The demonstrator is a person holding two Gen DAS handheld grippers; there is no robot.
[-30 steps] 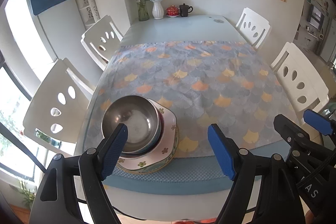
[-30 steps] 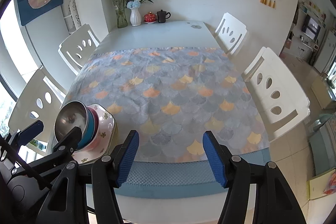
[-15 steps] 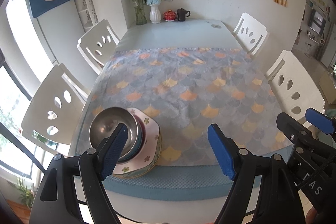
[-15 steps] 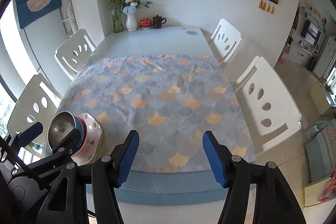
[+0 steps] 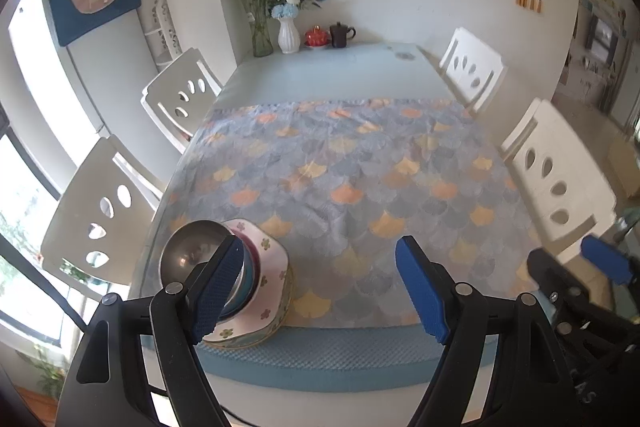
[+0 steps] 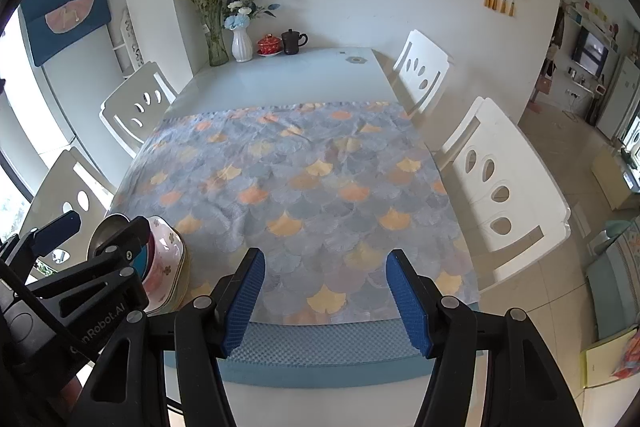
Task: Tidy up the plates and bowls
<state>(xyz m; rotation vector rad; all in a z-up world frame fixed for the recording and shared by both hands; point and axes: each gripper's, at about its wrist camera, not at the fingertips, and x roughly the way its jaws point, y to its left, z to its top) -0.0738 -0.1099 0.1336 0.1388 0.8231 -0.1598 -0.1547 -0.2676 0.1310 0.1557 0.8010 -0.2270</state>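
A steel bowl (image 5: 192,251) sits nested on coloured bowls in a stack on floral plates (image 5: 272,267) at the table's near left corner. The stack also shows in the right wrist view (image 6: 164,251), partly hidden by the left gripper's body. My left gripper (image 5: 320,287) is open and empty, held back from the table edge, its left finger in front of the stack. My right gripper (image 6: 326,301) is open and empty, over the near table edge, to the right of the stack.
A patterned cloth (image 5: 352,179) covers the near half of the table (image 5: 320,75). Vases, a red lidded cup and a dark mug (image 5: 340,35) stand at the far end. White chairs (image 5: 560,179) line both sides.
Both grippers have pulled back and up from the table. The stack looks smaller and lower in both views. Both stay open.
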